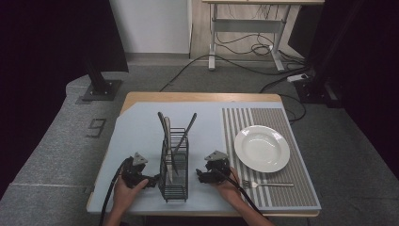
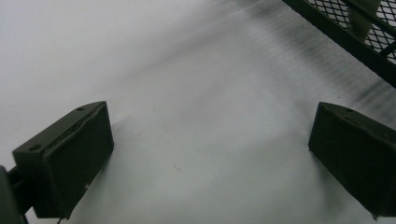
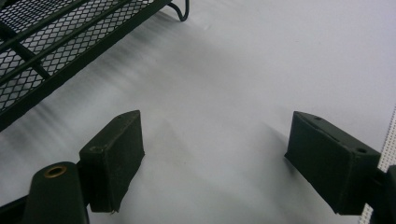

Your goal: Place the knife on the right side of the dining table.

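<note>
Left gripper [image 1: 149,181] and right gripper [image 1: 201,175], fingers wide apart and empty, flanking the mesh cutlery basket [image 1: 173,165] on the counter [image 1: 141,127].

Black mesh caddy [image 1: 173,165]; white plate [image 1: 261,148]; grey-white striped mat [image 1: 235,123]; pale blue tabletop [image 1: 136,134].

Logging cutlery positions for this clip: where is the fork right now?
In the high view the fork lies flat on the striped mat, just below the white plate and to the right of the right gripper.
</note>
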